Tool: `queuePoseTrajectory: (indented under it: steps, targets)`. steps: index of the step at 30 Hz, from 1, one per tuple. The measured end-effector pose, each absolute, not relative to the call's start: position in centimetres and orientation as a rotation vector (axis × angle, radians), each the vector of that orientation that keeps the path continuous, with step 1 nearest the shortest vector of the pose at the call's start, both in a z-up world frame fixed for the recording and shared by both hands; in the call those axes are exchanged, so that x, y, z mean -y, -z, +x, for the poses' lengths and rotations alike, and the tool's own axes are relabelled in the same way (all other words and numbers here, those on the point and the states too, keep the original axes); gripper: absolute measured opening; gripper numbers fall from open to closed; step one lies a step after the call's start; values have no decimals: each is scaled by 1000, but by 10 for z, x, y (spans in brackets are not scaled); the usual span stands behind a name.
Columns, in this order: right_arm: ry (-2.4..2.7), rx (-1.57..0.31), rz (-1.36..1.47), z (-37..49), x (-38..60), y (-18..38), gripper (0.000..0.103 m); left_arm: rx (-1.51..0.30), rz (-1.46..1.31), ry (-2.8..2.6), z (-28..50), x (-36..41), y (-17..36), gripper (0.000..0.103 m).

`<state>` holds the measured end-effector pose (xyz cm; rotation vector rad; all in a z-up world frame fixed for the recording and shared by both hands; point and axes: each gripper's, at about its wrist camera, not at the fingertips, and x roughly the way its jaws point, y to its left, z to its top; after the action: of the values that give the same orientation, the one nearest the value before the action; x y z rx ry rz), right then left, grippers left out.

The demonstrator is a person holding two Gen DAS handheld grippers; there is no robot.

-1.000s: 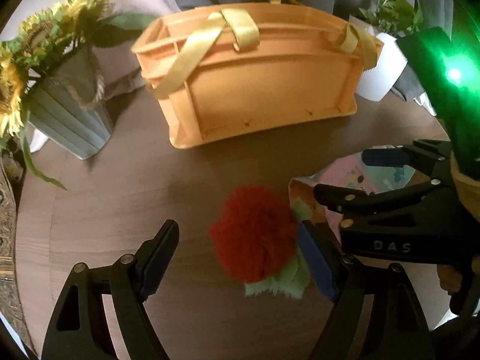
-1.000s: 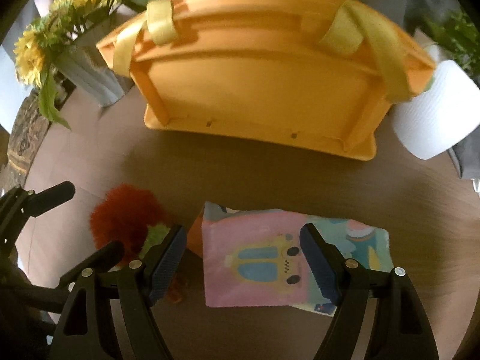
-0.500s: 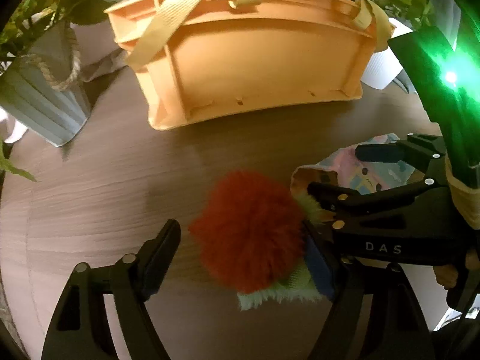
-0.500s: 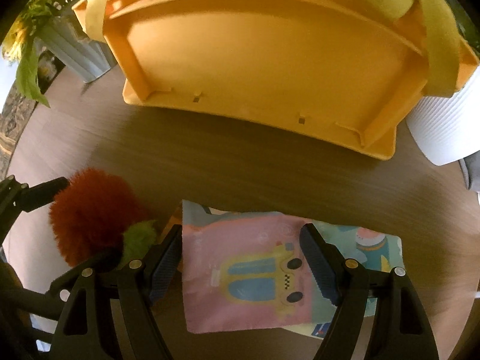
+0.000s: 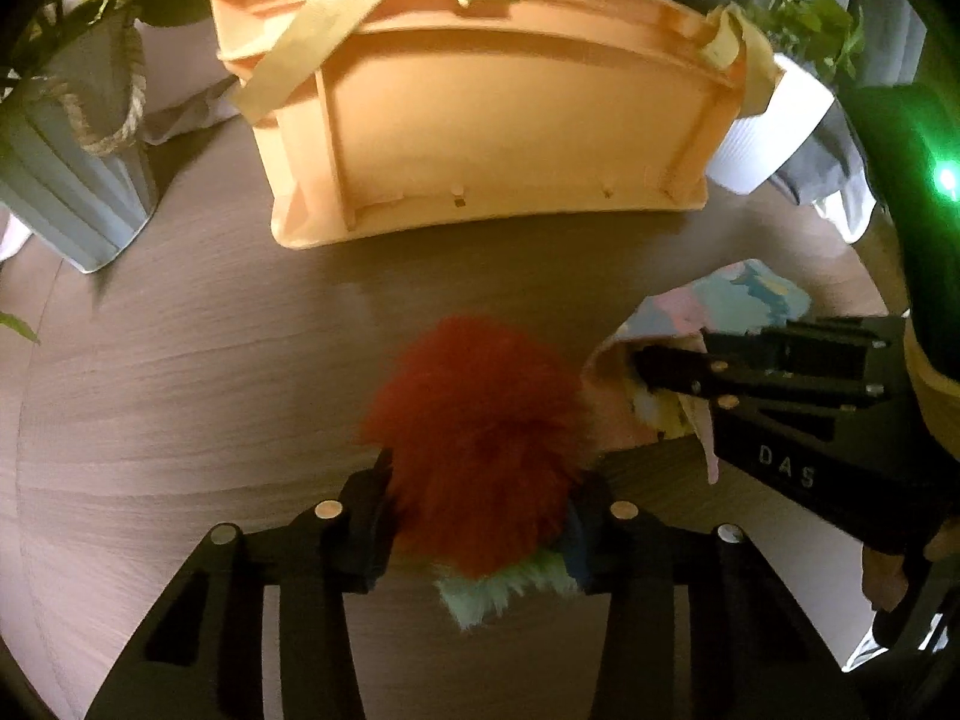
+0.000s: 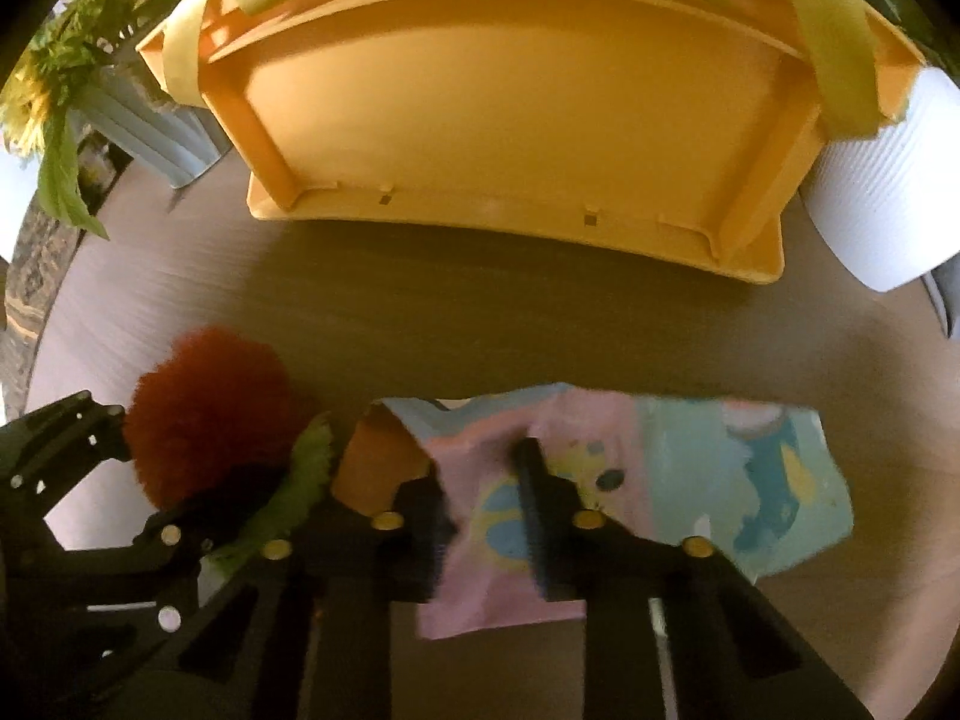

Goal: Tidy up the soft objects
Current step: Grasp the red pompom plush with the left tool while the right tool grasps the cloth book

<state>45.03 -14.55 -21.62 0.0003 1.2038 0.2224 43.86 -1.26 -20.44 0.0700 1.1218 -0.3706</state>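
The left gripper [image 5: 480,516] jaws clamp the fluffy red-and-green plush pom-pom [image 5: 480,444]. The right gripper [image 6: 483,504] jaws pinch the pastel printed cloth [image 6: 690,474]. Ahead of both jaws, the orange plastic basket with yellow straps [image 6: 528,102] blocks the brown wooden worktop [image 5: 180,372].

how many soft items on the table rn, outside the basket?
2. A red fluffy toy is gripped by the left gripper, and a pastel printed cloth just to its right is pinched by the right gripper. The orange basket interior is hidden, so more may be inside.

Left tongs [image 5: 480,516] are clamping a red fluffy toy [image 5: 480,426] above the counter [image 5: 180,372], facing an orange basket [image 5: 492,120], right tongs [image 5: 672,372] gripping pastel cloth [image 5: 738,300].
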Motion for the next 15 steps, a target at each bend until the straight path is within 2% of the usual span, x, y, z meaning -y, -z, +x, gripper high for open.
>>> queuePoseTrajectory:
  steps: [5, 15]
  targets:
    - [-237, -1168, -17, 440, 146, 204, 12, -1074, 41, 392, 433, 11, 191, 41]
    - [-195, -1062, -10, 429, 157, 166, 12, -974, 51, 384, 424, 18, 166, 40]
